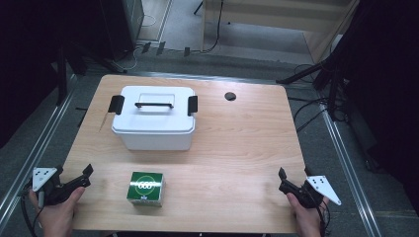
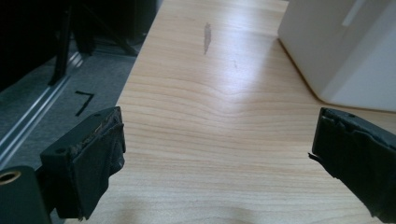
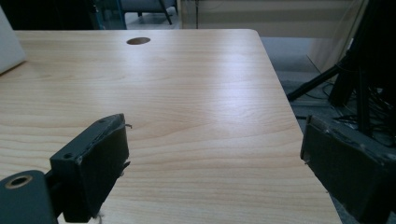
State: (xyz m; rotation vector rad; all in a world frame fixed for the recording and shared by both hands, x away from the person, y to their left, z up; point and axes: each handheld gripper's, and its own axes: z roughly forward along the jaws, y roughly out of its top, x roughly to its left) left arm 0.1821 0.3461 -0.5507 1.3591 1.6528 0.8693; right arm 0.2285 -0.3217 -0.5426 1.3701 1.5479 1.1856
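Both claws, left (image 1: 84, 177) and right (image 1: 291, 178), apart, flanking green printed box (image 1: 146, 187).

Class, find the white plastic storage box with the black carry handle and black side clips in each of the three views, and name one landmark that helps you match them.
High view: the white plastic storage box stands left of centre on the far half of the wooden table.
Left gripper view: its white wall fills the top right corner.
Right gripper view: a white sliver at the upper left edge.
Shared landmark: the wooden table; its round cable hole also shows in the right gripper view.
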